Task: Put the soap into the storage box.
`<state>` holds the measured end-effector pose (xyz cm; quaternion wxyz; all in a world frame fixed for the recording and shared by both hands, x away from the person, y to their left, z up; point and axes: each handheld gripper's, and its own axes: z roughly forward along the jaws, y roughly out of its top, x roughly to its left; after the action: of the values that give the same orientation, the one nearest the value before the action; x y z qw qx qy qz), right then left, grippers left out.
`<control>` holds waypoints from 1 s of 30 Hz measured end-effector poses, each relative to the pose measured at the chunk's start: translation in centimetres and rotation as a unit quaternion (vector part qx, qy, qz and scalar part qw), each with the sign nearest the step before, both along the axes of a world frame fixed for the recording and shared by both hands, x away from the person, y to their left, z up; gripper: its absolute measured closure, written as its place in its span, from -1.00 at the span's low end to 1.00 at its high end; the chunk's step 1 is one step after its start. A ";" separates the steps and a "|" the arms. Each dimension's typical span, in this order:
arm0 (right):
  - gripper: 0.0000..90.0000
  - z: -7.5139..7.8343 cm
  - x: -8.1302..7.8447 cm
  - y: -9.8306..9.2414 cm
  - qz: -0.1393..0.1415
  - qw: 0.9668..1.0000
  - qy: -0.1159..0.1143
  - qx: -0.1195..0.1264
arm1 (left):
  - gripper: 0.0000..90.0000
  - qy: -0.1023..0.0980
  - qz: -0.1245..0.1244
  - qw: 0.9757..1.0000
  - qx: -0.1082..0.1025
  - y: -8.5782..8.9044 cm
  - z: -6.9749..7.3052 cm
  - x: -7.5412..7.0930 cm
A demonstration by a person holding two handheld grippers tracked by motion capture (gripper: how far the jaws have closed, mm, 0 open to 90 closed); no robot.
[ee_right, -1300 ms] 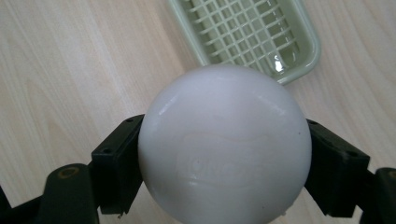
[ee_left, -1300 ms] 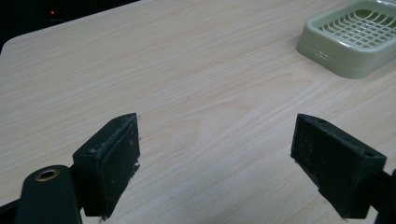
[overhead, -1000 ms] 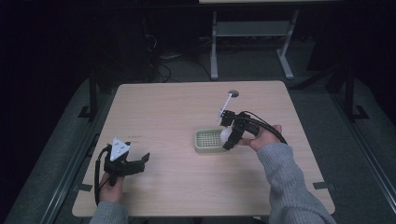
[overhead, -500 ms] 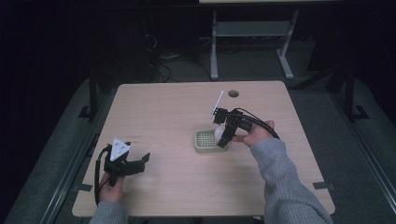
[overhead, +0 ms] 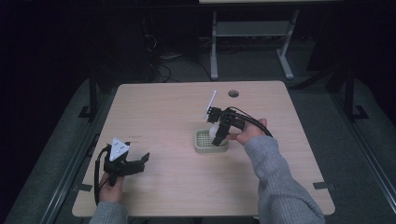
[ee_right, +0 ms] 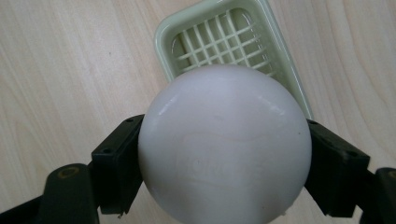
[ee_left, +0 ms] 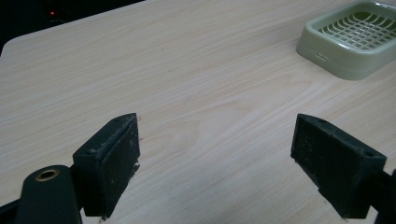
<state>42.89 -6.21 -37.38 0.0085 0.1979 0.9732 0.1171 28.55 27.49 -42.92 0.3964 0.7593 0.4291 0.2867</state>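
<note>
Right gripper (overhead: pixel 216 136): fingers clenched on white ball (ee_right: pixel 224 144), poised above green slotted tray (ee_right: pixel 219 35); next, lower and release. Left gripper (overhead: pixel 135 163): fingers spread, idle on surface (overhead: pixel 159 116), near left.

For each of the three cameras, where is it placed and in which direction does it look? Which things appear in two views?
High view: sits above the person's side, looks forward and down on the light wooden table; both forearms and the left gripper and right gripper show.
Left gripper view: rides the left gripper, looks low across the table; its black jaws stand wide apart.
Right gripper view: rides the right gripper, looks down; its jaws clamp a smooth white ball.
Shared: the pale green gridded plastic tray appears in all three.
</note>
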 end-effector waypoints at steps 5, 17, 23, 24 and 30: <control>-0.51 -0.5 0.4 0.7 0.004 1.000 -0.001 0.000 | -0.66 -0.001 0.000 1.000 -0.001 0.0 0.0 0.0; -0.51 -1.1 1.0 1.6 0.006 1.000 -0.002 -0.002 | -0.66 0.000 0.000 1.000 0.000 0.0 0.0 0.0; -0.51 -1.6 1.3 2.2 0.007 1.000 -0.001 -0.003 | -0.66 0.000 -0.002 1.000 0.000 0.0 0.0 0.0; -0.51 -1.7 1.4 2.3 0.007 1.000 0.000 -0.003 | -0.66 0.001 -0.001 1.000 0.001 0.0 0.0 0.0; -0.51 -2.5 1.9 2.7 0.005 1.000 0.005 -0.011 | -0.66 -0.001 -0.001 1.000 -0.005 0.0 0.0 0.0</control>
<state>44.75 -3.48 -39.85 0.0053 0.1932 0.9755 0.1054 28.56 27.51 -42.91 0.4007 0.7574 0.4293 0.2856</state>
